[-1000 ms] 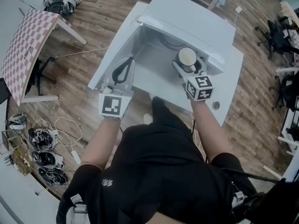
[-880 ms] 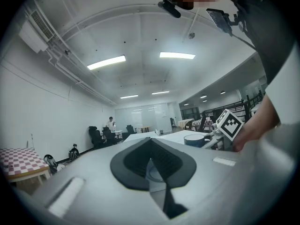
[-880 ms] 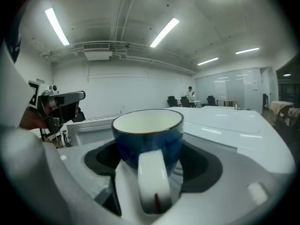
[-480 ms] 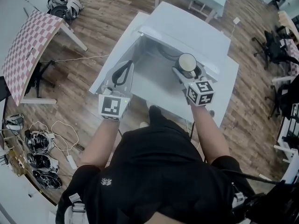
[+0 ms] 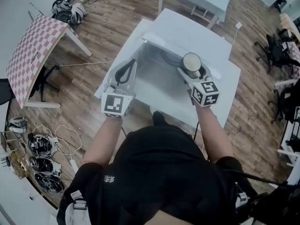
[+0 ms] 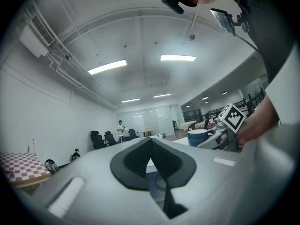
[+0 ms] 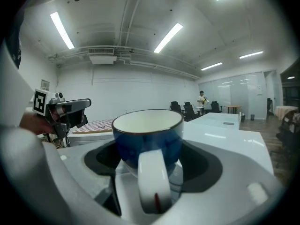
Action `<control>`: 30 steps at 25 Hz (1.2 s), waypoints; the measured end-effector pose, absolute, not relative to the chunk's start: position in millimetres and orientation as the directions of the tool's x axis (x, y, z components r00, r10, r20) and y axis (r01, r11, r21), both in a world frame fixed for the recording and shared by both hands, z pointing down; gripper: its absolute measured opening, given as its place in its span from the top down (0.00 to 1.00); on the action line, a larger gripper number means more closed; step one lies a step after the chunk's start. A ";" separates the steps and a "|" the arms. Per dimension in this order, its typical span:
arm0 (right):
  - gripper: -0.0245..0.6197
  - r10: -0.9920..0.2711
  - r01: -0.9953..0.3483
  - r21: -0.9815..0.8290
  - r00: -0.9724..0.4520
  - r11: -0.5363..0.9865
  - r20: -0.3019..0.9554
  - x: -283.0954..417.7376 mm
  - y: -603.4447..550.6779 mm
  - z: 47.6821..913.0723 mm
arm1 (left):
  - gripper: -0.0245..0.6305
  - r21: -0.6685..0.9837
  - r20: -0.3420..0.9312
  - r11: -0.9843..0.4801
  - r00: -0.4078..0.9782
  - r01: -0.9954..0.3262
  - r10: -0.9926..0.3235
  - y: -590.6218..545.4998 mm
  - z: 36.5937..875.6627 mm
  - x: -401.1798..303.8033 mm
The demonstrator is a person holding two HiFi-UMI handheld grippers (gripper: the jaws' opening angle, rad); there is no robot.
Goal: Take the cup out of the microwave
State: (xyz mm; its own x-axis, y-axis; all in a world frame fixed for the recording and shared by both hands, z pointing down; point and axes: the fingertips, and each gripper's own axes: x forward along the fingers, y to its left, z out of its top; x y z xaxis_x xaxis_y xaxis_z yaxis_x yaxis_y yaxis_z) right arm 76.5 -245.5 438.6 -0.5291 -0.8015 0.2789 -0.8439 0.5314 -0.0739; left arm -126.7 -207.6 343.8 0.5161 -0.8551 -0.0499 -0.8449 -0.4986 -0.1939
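Microwave (image 5: 186, 31) cavity; cup (image 7: 147, 143) base unseen

The person wears a black short-sleeved shirt (image 5: 164, 172) with a small white emblem (image 5: 108, 178) printed on it, and the short sleeves leave the forearms bare. A grey strap with a buckle (image 5: 77, 205) shows below the left sleeve. The left gripper (image 5: 128, 64) and the right gripper (image 5: 186, 72) have pale grey bodies and black finger pads (image 6: 129, 161). Each carries a white cube printed with black square markers: the left cube (image 5: 116, 104) and the right cube (image 5: 205, 93).
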 end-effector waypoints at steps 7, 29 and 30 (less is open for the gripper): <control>0.36 -0.801 -0.843 -0.085 -0.533 0.532 0.274 84.4 -245.7 421.9 | 0.95 -0.167 -0.050 -0.500 0.514 -0.850 -0.857 -215.0 330.1 -124.3; 0.36 -0.823 -0.852 -0.052 -0.518 0.521 0.232 105.7 -265.4 343.2 | 0.95 -0.259 -0.093 -0.495 0.531 -0.829 -0.842 -241.9 259.0 -119.2; 0.36 -0.824 -0.852 -0.050 -0.518 0.522 0.230 107.1 -267.4 339.3 | 0.95 -0.259 -0.092 -0.494 0.530 -0.830 -0.843 -243.8 256.8 -119.5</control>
State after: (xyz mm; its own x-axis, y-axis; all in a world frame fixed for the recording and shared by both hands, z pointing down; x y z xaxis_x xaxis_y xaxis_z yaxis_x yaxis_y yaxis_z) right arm 107.1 -267.4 339.3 -0.5180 -0.8238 0.2303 -0.8517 0.5216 -0.0501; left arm -119.5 -243.8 256.8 0.5302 -0.8429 -0.0920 -0.8301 -0.4939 -0.2587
